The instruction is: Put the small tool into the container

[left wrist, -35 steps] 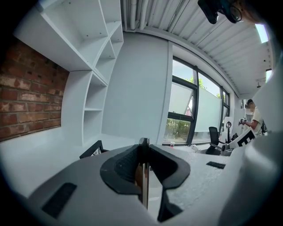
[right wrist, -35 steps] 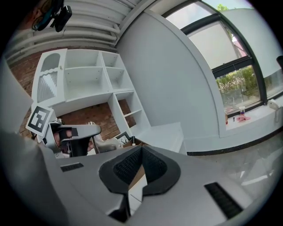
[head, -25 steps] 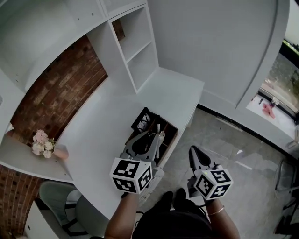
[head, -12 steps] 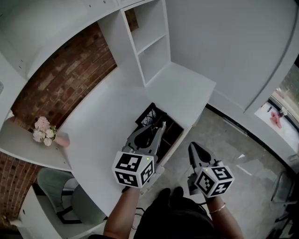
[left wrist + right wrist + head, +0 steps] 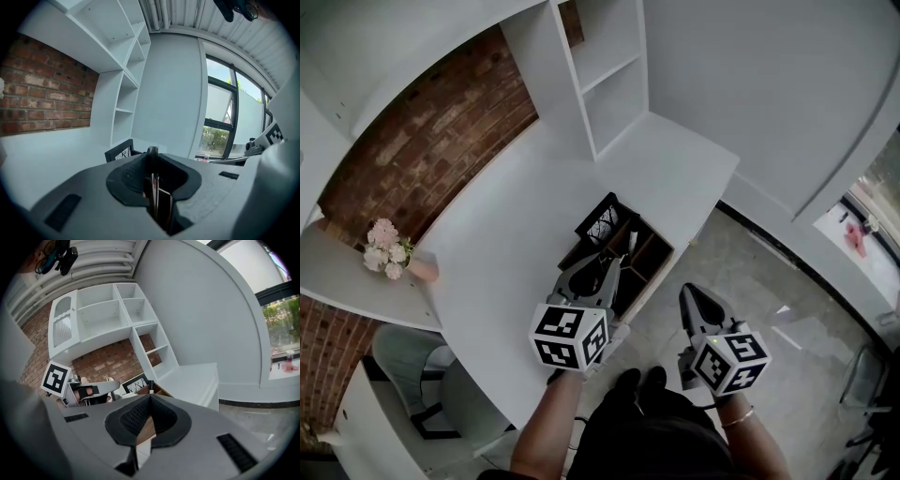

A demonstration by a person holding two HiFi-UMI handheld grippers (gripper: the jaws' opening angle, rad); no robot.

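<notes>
Honestly this looks like the drop-off step. The left gripper [image 5: 609,265] hangs at the centre of the head view, right over the near end of the dark wooden organiser box with a black mesh end [image 5: 656,264], which sits on the white desk [image 5: 506,253].

In the left gripper view, the left gripper [image 5: 152,151] has its jaws squeezed together with just a hairline slit. A slim pale small tool [image 5: 630,242] stands in a box compartment just past those tips. I can't tell if the tips are pinching it or if it's leaning there on its own.

The right gripper [image 5: 692,292] hovers over the floor, lower right of centre, off the desk. Its own view shows it [image 5: 150,395] closed too, gripping nothing.

My guess for the next move: line the tool up over a compartment, then part the left jaws so it settles in.

As for writing, there's nothing readable. All I see is the black-and-white square marker patterns on the gripper cubes, no brands or labels.
</notes>
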